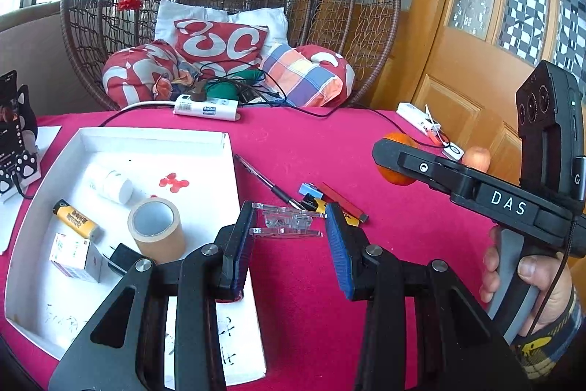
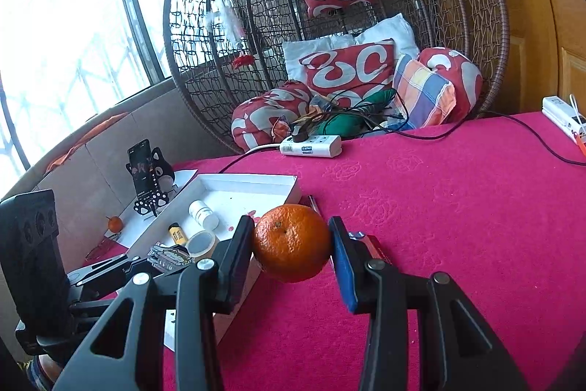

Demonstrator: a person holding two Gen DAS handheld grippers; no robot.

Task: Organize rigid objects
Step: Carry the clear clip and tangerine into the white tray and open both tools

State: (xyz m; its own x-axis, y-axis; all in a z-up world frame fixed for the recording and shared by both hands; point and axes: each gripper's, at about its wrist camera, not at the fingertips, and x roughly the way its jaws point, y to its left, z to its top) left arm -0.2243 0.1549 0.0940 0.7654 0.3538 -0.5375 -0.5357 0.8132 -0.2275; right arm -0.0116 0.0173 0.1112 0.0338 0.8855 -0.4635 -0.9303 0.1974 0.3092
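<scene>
Black jaw arms of the left hand-held gripper (image 1: 289,226) fill the near edge of the left wrist view; between its blue pads sits a clear acrylic piece (image 1: 287,218), 2 thin plates with small screws between them, clamped partway closed and lifted off the red surface (image 1: 403,244), just right of the white tray (image 1: 227,149); the right hand-held gripper (image 2: 292,244) is likewise partway closed, its pads pressing both sides of an orange (image 2: 292,242), held right of the tray's near corner.

Risks, as I judge them: the acrylic is slick and gripped only on thin edges, so a tilt or a bump against the tray wall could twist it out; the orange is round and could roll out of the pads if the squeeze eases; inside the tray, the tape roll (image 1: 155,229), the yellow lighter (image 1: 75,218), the white bottle (image 1: 111,185) and a small box (image 1: 73,257) crowd the left part, so a careless drop could knock them about; the 2 tools work close together and could collide; a pen (image 1: 271,185) beside the tray could be swept aside.
</scene>
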